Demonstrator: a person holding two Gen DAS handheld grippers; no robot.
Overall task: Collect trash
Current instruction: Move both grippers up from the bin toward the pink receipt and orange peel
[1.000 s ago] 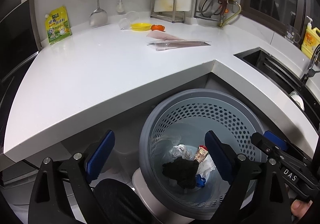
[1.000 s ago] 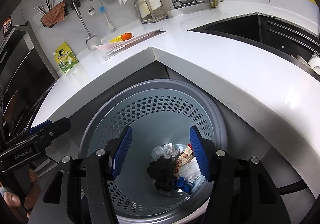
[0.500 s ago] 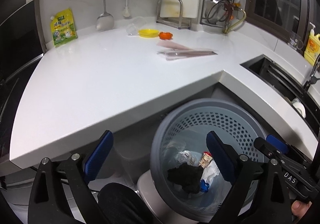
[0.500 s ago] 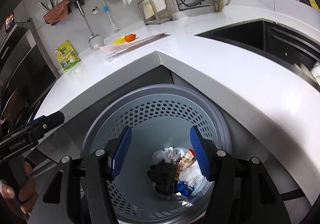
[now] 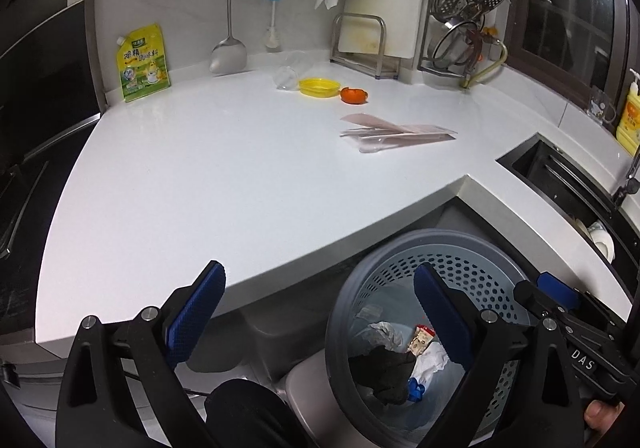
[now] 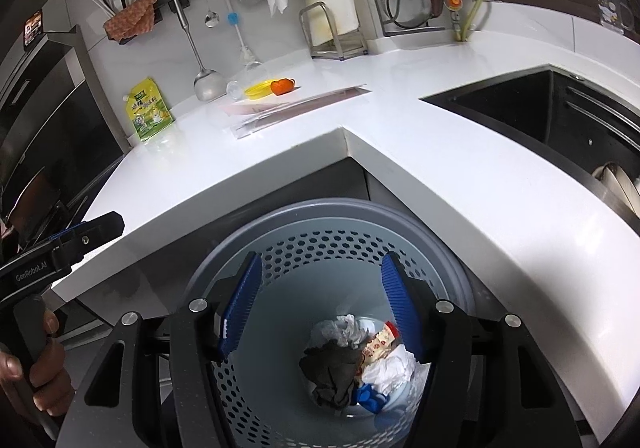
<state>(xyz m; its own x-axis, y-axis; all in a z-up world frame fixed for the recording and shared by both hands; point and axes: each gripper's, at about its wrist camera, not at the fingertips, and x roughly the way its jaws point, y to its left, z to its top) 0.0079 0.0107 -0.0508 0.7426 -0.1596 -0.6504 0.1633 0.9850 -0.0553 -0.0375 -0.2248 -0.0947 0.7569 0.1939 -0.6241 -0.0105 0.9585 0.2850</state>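
Both hand-held grippers empty, over the bin, so next step reads as going back to the desk (image 5: 240, 176) for more trash

Left to right on the desk:
- yellow pouch (image 5: 142, 62) stands against the back wall, looks like a product, I'd leave it
- clear cup (image 5: 287, 77) lies on its side just beside the yellow lid (image 5: 319, 86), orange peel (image 5: 353, 94) touching or nearly touching the lid's right edge
- flat wrappers (image 5: 396, 130) with a clear plastic spoon lie nearer the desk edge, apart from that cluster

Bin (image 6: 328, 232) sits on the floor in the desk's inner corner, already holds crumpled paper, a dark rag, a snack packet, a blue cap

Left hand-held gripper (image 5: 320, 312): jaws spread wide, nothing between them, left jaw over the desk edge, right jaw over the bin
Right hand-held gripper (image 6: 322, 306): jaws apart, nothing between them, pointing down into the bin

How to do it well, my read:
- wrappers are thin and flat, pinch at a raised edge or slide them to the desk edge first, a top-down pinch will likely skate
- spoon may drop out of the wrappers, grab both together or take it separately
- the cup can roll, close across its wall, not its rim
- peel is soft, light squeeze
- one hand-held gripper per item, other stays clear of the bin mouth
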